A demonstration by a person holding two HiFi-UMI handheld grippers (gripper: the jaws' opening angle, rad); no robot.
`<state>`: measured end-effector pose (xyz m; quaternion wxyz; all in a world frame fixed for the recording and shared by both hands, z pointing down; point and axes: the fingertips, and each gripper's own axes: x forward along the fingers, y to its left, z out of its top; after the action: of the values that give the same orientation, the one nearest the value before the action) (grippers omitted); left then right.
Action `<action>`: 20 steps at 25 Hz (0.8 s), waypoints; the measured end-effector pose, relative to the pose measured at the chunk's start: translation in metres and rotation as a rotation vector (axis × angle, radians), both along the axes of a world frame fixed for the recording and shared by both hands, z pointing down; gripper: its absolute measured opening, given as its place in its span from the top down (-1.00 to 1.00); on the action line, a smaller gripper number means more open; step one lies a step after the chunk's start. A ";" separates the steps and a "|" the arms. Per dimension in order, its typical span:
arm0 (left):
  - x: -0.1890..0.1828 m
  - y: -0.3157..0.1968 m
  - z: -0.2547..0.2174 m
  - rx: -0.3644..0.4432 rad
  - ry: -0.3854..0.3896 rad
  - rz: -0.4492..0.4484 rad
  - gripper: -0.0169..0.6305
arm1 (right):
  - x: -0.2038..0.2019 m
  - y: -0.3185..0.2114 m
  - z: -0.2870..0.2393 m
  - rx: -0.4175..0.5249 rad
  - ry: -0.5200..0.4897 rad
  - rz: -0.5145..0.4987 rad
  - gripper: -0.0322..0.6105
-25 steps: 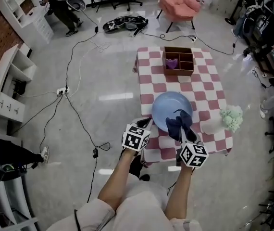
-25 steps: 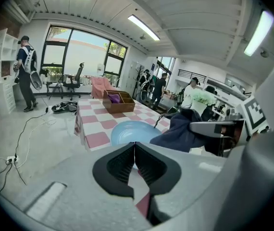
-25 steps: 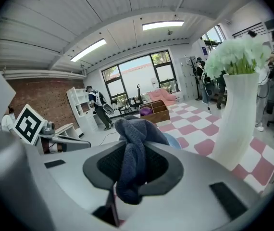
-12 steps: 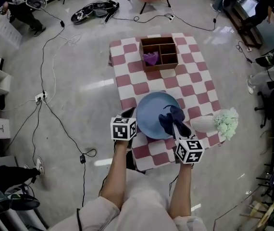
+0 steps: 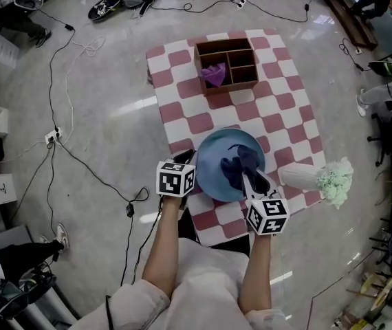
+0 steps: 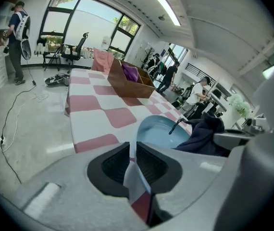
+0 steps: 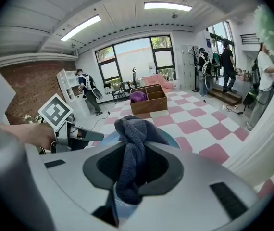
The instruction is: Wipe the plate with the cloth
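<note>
Left claw point(image 5: 188, 161) nipping plate point(image 5: 212, 158) rim, right claw point(image 5: 249, 176) clamping cloth point(image 5: 239, 162), box point(image 5: 227, 65) beyond, vase point(image 5: 299, 176) seemingly toppled alongside

We see a round, light-blue plate point(image 5: 213, 158) lying on our side of the wooden box point(image 5: 225, 65), well apart from it. Its left rim is pinched between the jaws of the left gripper point(image 5: 190, 162). A dark navy cloth point(image 5: 239, 165) sits bunched on the plate's right half, its twisted end clamped in the right gripper point(image 5: 254, 181).
</note>
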<state>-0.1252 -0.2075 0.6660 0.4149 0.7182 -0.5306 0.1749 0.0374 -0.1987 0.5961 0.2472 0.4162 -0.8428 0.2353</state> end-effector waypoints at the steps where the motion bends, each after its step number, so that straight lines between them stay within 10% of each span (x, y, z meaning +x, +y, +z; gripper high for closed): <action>1: 0.000 -0.002 -0.001 0.000 0.012 0.000 0.85 | 0.000 -0.002 0.001 0.000 -0.006 0.001 0.61; 20: 0.017 -0.021 0.029 -0.179 0.121 -0.007 0.76 | -0.027 -0.017 0.032 -0.130 -0.081 -0.166 0.61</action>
<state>-0.1079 -0.2283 0.6955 0.5093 0.6856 -0.4894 0.1763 0.0106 -0.2160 0.6285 0.2581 0.3183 -0.8666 0.2848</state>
